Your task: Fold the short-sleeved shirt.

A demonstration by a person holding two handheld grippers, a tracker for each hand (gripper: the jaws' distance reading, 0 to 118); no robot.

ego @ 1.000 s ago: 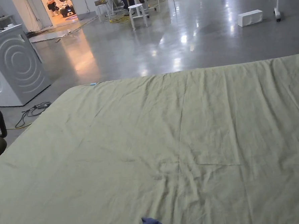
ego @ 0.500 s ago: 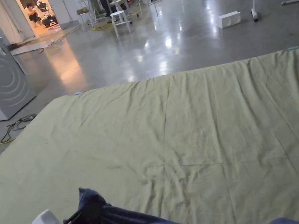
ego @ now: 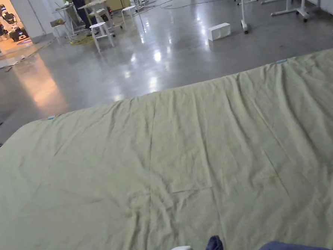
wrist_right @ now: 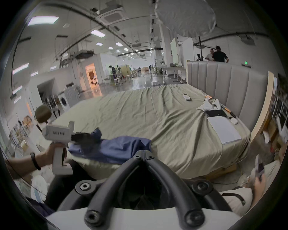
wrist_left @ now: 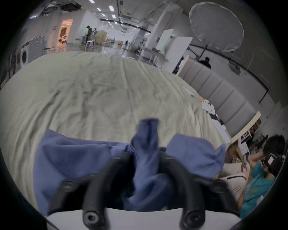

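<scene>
Your left tool clamped a bunched fold of the dark blue cotton short-sleeved shirt, which lay at the near edge of the green-sheeted bed. Your right tool had its jaws closed at the shirt's other end; whether they pinched cloth, I couldn't tell.

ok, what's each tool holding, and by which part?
Left tool pinches a bunched fold of the blue shirt. Right tool is shut at the shirt's edge; hold unclear.

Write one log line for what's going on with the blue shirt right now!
stage: bringing shirt to bed | left gripper: shut on blue shirt | right gripper: shut on blue shirt | shirt: bunched, unfolded, at near edge of green bed sheet
</scene>
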